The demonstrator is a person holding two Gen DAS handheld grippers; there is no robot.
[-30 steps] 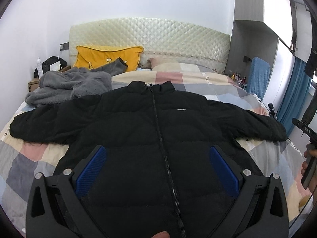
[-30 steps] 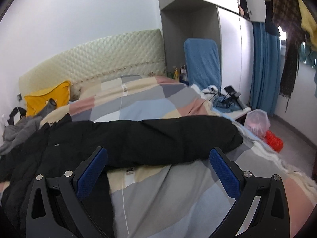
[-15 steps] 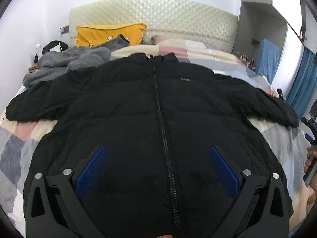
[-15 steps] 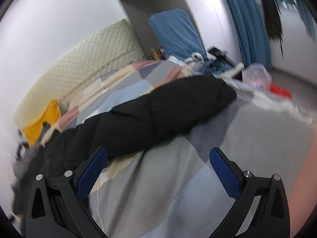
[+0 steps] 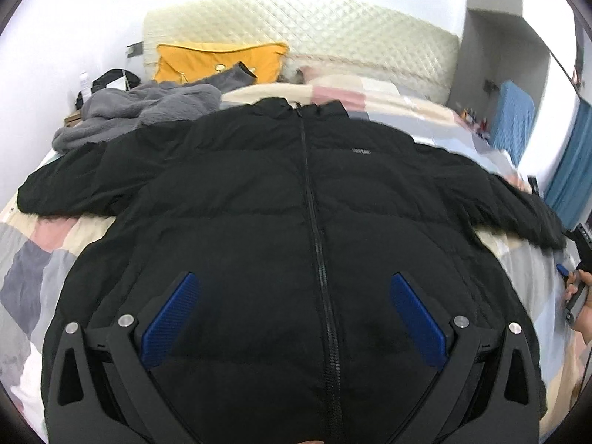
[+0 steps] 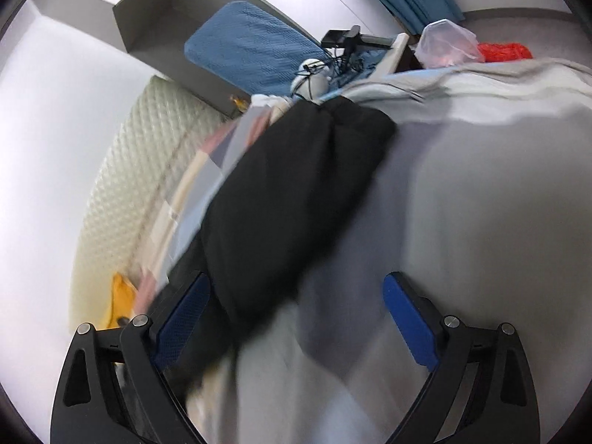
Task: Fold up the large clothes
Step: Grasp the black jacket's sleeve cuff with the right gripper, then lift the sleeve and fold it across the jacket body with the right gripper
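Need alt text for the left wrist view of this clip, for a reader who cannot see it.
A black puffer jacket lies zipped and face up on a patchwork quilt, sleeves spread to both sides, filling most of the view. The open left claw hovers over its lower front, nothing between its blue pads. Behind lie a grey fleece, a yellow pillow and a quilted headboard.

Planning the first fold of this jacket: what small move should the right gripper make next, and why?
Probably ease forward and close on the sleeve. The right gripper, whose jaws have just been closing, is open with the sleeve between its pads, not pinched, and the jacket lies unfolded.
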